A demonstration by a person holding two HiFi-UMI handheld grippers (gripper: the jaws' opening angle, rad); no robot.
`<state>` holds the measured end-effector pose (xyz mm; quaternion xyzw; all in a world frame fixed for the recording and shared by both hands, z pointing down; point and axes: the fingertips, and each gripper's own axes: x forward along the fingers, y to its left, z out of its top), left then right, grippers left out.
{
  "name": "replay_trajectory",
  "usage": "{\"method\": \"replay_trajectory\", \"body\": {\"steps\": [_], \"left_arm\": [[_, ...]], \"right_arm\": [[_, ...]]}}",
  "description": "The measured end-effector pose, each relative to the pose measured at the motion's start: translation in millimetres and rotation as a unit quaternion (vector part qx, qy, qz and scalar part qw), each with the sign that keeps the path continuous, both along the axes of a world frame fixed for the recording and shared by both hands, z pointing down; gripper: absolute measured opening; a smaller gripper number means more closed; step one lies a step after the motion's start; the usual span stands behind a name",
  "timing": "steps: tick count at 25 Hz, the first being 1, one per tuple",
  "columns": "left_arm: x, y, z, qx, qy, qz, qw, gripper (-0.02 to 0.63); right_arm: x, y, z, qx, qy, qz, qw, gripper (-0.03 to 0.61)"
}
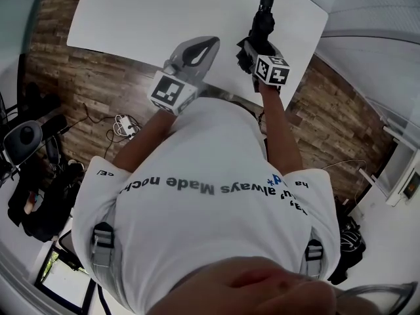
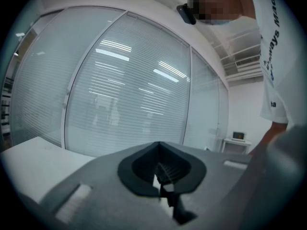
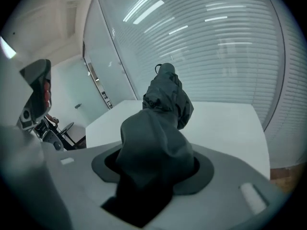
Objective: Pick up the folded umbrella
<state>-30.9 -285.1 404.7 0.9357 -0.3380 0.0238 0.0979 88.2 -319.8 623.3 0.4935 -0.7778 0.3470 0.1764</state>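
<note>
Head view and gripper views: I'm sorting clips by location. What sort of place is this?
Probably an office or meeting room: glass partition walls with blinds, a large white table, and a wood-plank floor.

table: white, under the right fingers | wall: glass panels with slatted blinds, ahead of the left fingers | light: ceiling strips mirrored in glass above them | floor: wood planks, well below both | stand: small, white, far right of left fingers
</note>
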Motion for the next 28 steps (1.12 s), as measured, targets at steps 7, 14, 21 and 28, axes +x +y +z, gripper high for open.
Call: {"method": "replay_trajectory", "body": {"steps": [7,14,21,28], "left_arm": [[7,-3,-12,0.001,0.018,0.003,0.9998,0.002],[9,-7,-26,0.011,0.022,0.012,0.9996,0.002],[9,-7,-57,0.027,0.044,0.017,0.9985,0.002],[18,-6,-61,0.029,0.047,0.023,0.9982,0.002]], "right_arm": [[15,6,-122,0.148,0.008,-0.012,0.989,0.245],[21,33,-237,0.292,0.016,-0.009,0.956,0.245],[18,65,-291,0.377,0.032,-0.005,0.925,0.247],[21,78,-304,0.388,0.029,-0.008,0.921,0.249]]}}
